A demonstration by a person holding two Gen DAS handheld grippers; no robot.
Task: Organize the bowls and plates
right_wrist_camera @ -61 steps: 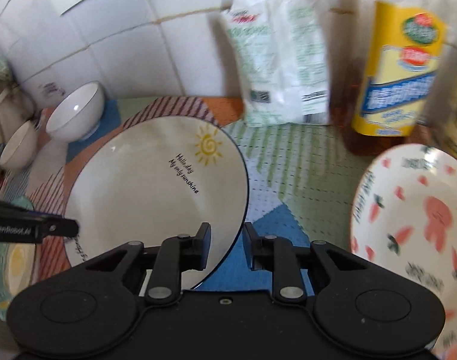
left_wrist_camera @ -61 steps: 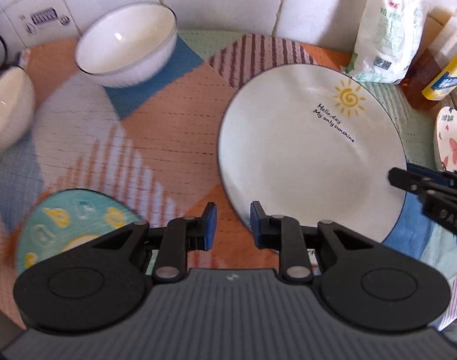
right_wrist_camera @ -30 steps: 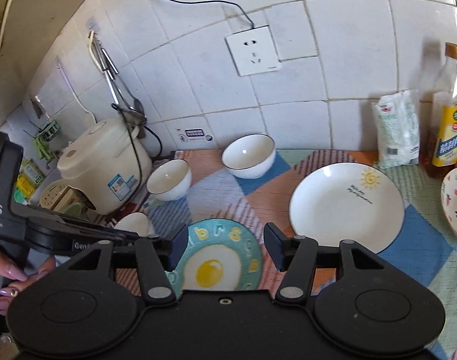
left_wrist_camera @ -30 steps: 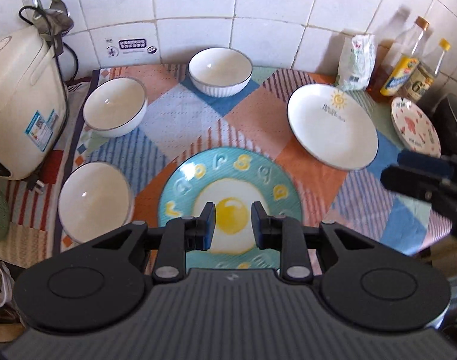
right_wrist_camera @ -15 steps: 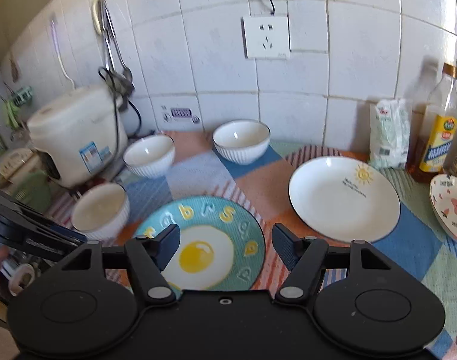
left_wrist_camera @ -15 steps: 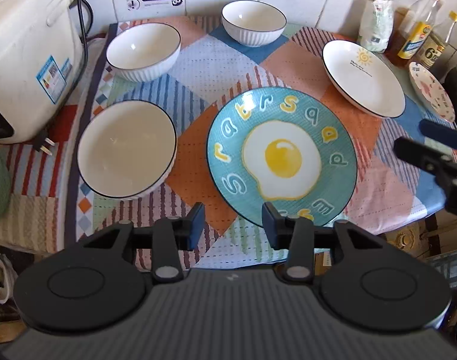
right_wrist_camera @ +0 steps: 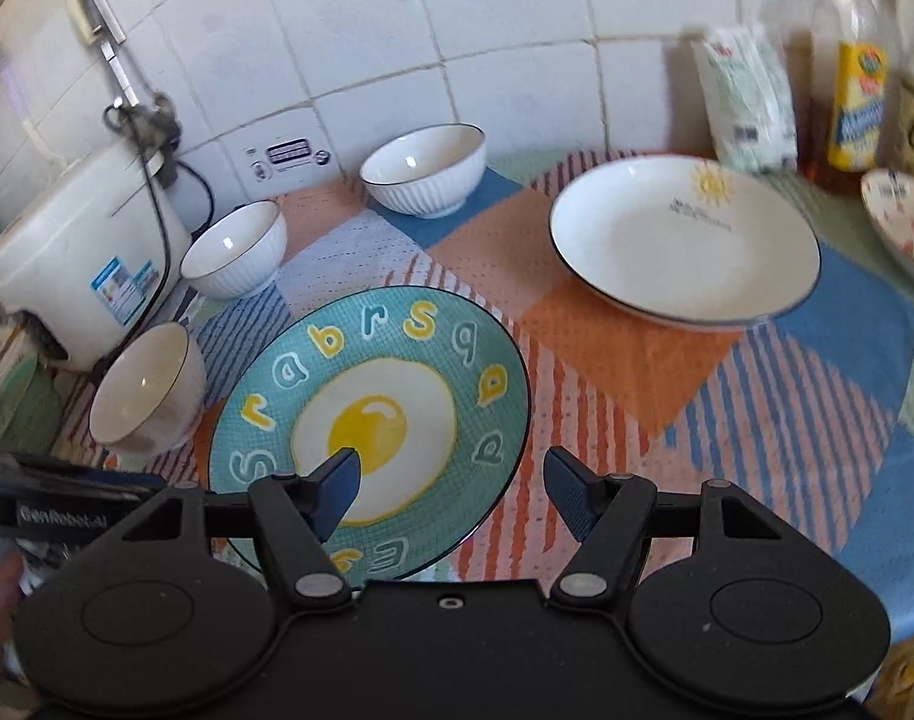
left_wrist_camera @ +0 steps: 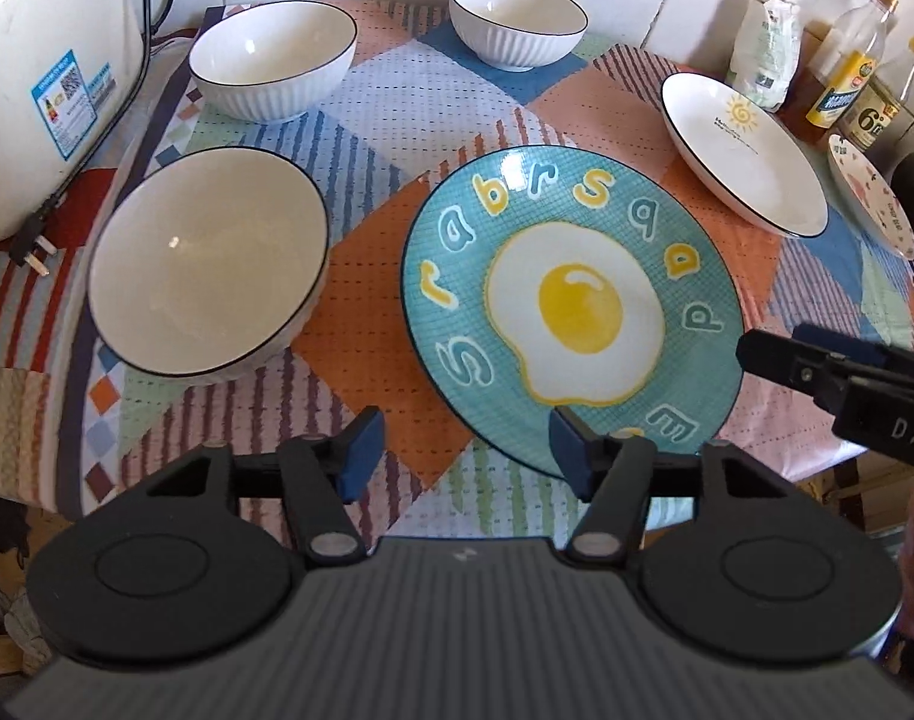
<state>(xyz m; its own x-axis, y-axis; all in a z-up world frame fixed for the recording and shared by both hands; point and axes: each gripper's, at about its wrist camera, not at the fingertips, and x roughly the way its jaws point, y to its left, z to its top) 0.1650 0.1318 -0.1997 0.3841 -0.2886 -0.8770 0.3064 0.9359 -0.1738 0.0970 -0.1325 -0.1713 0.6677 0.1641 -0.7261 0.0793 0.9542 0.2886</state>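
Note:
A teal fried-egg plate (left_wrist_camera: pixel 571 306) (right_wrist_camera: pixel 367 426) lies at the table's front. My left gripper (left_wrist_camera: pixel 466 450) hovers over its near-left rim, jaws opening, nothing between them. My right gripper (right_wrist_camera: pixel 454 483) stands open above the plate's near-right rim, also holding nothing; it shows at the right edge (left_wrist_camera: pixel 817 372) of the left wrist view. A white sun plate (left_wrist_camera: pixel 745 156) (right_wrist_camera: pixel 685 240) and a pink-patterned plate (left_wrist_camera: pixel 871 204) lie to the right. Three white bowls sit left and back: near (left_wrist_camera: pixel 208 261), middle (left_wrist_camera: pixel 271 60), far (left_wrist_camera: pixel 517 18).
A white rice cooker (left_wrist_camera: pixel 49 78) with its loose plug (left_wrist_camera: pixel 34 246) stands at the left edge. A white bag (left_wrist_camera: pixel 763 54) and bottles (left_wrist_camera: pixel 847 78) line the tiled wall at the back right. The table's front edge lies just under both grippers.
Both grippers left the sun plate, rose and drew back, then sank toward the teal egg plate. The jaws of both have spread wider.

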